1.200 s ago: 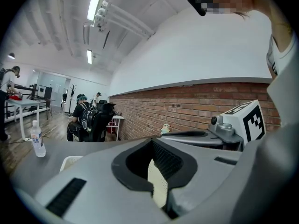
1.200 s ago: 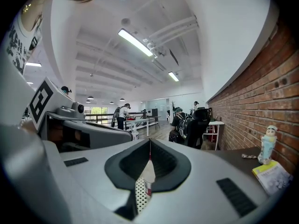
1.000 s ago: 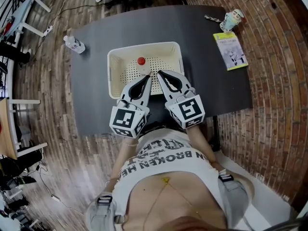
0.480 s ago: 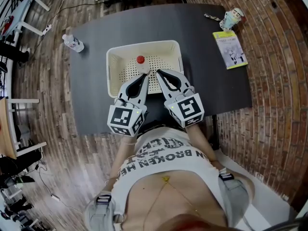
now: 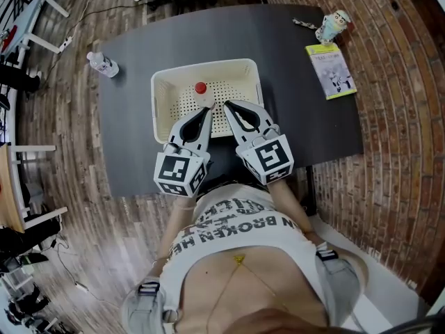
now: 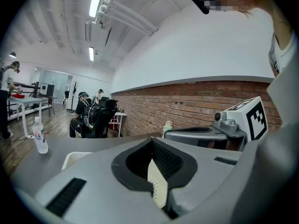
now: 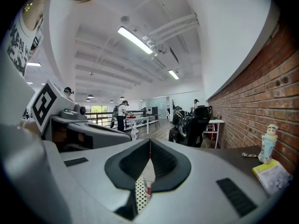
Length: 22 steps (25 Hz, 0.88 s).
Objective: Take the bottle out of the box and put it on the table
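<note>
A clear bottle with a red cap stands upright inside the cream perforated box on the dark table. My left gripper and right gripper hover side by side over the box's near edge, just short of the bottle. Both are shut with nothing between their jaws. In the left gripper view, the left gripper has its tips together over the box floor. Past the closed tips of the right gripper, the bottle shows through the gap below them.
A second clear bottle stands at the table's far left corner. A yellow-green booklet and a small figurine lie at the far right. Brick wall runs along the right; people and chairs are further back in the room.
Almost nothing differs. The left gripper has drifted very slightly left in the head view; the right gripper, the box and the bottle have kept still.
</note>
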{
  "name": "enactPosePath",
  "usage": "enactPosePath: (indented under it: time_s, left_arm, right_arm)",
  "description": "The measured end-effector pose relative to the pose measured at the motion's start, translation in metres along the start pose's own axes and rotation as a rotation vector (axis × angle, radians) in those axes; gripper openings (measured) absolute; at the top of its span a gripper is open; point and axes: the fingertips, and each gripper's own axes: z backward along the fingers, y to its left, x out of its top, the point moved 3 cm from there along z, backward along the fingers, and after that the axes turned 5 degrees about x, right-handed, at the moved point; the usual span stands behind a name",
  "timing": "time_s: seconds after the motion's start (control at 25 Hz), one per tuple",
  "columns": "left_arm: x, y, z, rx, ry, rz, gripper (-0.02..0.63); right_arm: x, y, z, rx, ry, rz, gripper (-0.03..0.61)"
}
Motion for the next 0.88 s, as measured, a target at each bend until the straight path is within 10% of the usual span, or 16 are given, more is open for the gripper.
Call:
enactPosePath:
  time_s: [0.88]
  left_arm:
    - [-0.022,0.042,-0.028,0.096,0.070,-0.005,0.009]
  right_arm:
    - [-0.011,-0.019,-0.011,-0.025,0.033,-0.016,0.009]
